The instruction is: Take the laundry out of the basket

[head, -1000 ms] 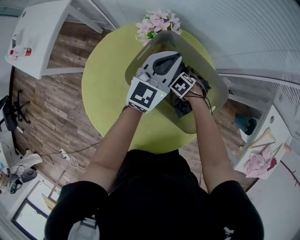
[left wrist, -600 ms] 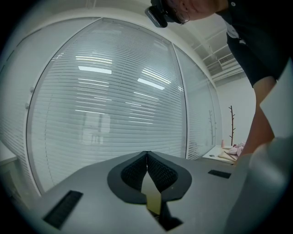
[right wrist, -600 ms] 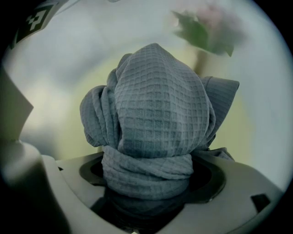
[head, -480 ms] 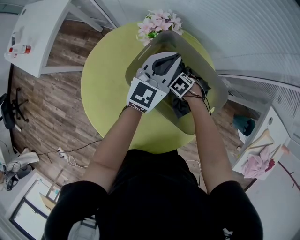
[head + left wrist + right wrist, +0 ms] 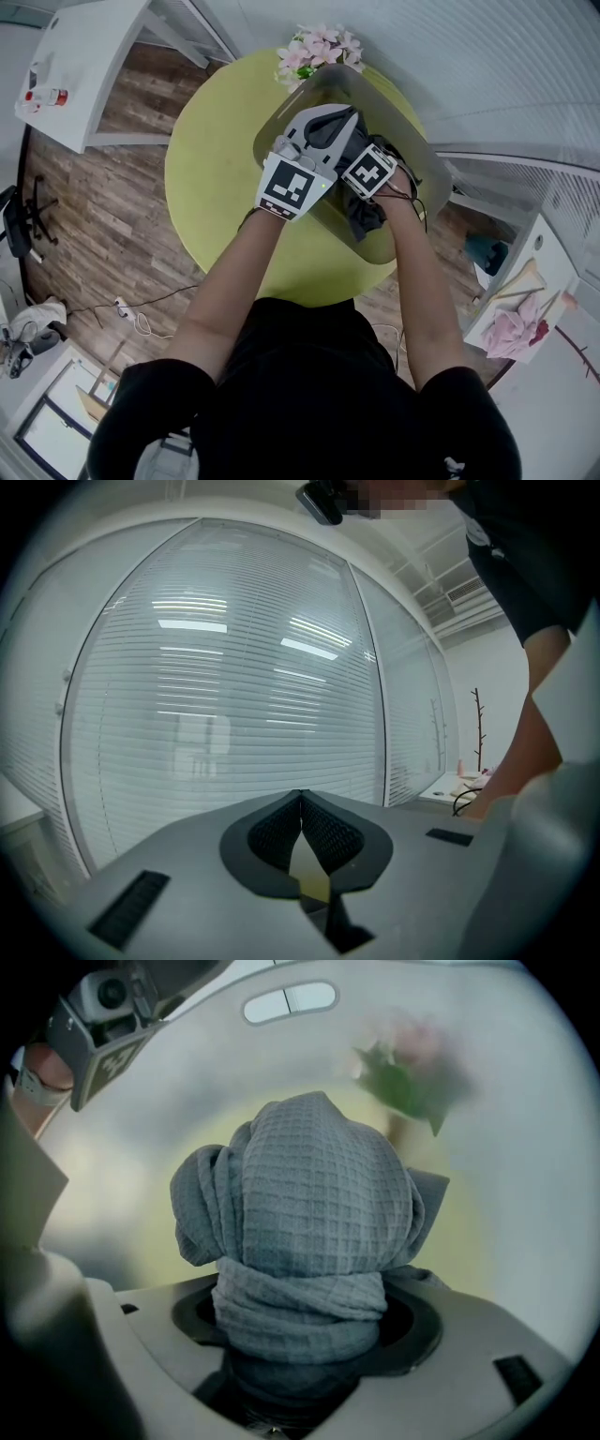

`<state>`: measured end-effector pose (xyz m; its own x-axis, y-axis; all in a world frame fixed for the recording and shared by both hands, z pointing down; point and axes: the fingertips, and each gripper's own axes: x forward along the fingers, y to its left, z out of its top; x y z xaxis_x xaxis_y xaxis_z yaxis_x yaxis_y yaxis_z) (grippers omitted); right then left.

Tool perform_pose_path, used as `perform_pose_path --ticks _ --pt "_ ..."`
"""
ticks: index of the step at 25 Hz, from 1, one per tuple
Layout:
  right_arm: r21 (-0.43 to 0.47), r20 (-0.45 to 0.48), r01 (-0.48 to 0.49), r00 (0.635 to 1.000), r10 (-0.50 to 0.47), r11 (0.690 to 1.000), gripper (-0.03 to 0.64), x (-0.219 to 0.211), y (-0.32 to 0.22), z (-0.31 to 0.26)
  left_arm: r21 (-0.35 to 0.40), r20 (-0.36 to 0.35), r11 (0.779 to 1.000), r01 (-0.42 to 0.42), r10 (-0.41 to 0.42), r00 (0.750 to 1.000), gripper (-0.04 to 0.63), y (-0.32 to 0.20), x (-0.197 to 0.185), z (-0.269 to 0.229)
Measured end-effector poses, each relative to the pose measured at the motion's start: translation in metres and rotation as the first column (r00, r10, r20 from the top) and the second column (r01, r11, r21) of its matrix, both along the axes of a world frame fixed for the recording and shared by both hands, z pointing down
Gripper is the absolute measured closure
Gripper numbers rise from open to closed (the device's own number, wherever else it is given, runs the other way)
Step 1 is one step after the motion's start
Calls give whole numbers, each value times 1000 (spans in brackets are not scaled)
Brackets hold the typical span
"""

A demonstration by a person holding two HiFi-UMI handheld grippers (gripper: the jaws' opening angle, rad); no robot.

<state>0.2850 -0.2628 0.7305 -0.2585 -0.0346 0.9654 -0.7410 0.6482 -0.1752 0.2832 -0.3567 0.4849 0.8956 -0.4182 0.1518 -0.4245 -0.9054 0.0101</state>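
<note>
A grey waffle cloth (image 5: 309, 1232) hides the jaws of the right gripper (image 5: 305, 1330); the flowers (image 5: 412, 1072) look blurred.

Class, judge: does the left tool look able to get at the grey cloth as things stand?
Probably not yet: the left tool is shut and points level over the basket, away from the grey cloth; nothing blocks it otherwise.

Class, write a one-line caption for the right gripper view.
Right gripper, its jaws just closed further, grips a bunched grey waffle-weave cloth inside the basket.

Grey waffle-weave cloth (image 5: 305, 1232), lime-green table (image 5: 216, 159), pink flowers (image 5: 321, 49), brown wood-plank floor (image 5: 84, 216)
</note>
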Motion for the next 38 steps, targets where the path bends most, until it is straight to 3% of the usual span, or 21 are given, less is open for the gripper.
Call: perform_pose_path --ticks 10,21,38 --pt "87 26 -28 999 26 996 241 11 -2 -82 66 -35 998 -3 5 999 584 15 2 -63" --pt "168 13 1 1000 -3 986 241 9 13 -156 119 -7 991 66 -65 998 584 51 -38 -111" --pt "275 -29 86 996 -81 958 241 -16 65 -262 183 -33 969 164 -161 986 585 134 -86 -169"
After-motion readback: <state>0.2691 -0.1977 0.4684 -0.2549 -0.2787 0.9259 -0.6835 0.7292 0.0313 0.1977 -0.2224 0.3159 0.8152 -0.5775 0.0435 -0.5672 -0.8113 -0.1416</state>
